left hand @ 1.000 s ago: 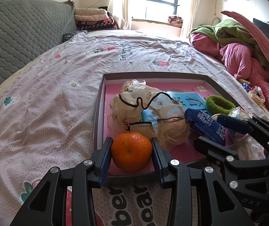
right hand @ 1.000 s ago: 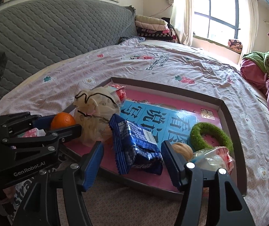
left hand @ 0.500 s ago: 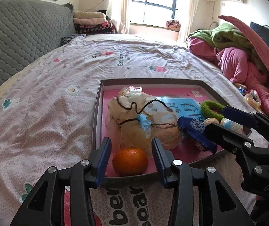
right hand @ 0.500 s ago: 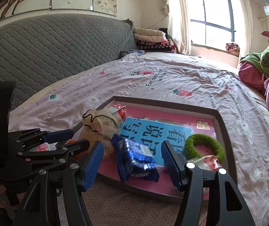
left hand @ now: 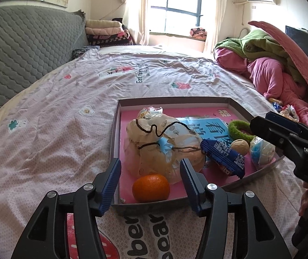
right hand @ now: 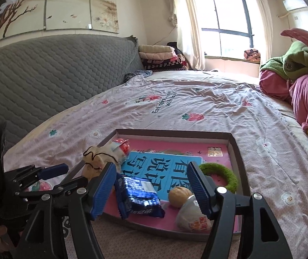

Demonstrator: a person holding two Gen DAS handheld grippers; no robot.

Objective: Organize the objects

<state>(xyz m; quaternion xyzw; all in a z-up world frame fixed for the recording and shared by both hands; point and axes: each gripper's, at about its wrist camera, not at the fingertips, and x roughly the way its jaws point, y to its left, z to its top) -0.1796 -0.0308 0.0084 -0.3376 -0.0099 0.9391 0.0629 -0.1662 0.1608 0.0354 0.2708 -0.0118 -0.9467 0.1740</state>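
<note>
The orange (left hand: 150,187) sits free in the tray's (left hand: 238,103) near left corner, round with no clear long axis, between the left gripper's (left hand: 150,183) just-opened, spread jaws. The right gripper (right hand: 151,188), jaws likewise just widened and empty, hangs over the blue packet (right hand: 139,196), whose long axis runs from the tray's near edge toward its far left corner.

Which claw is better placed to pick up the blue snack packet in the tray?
Right, probably. The right claw is open with the blue snack packet just ahead between its fingers. The left claw faces the orange instead.
</note>
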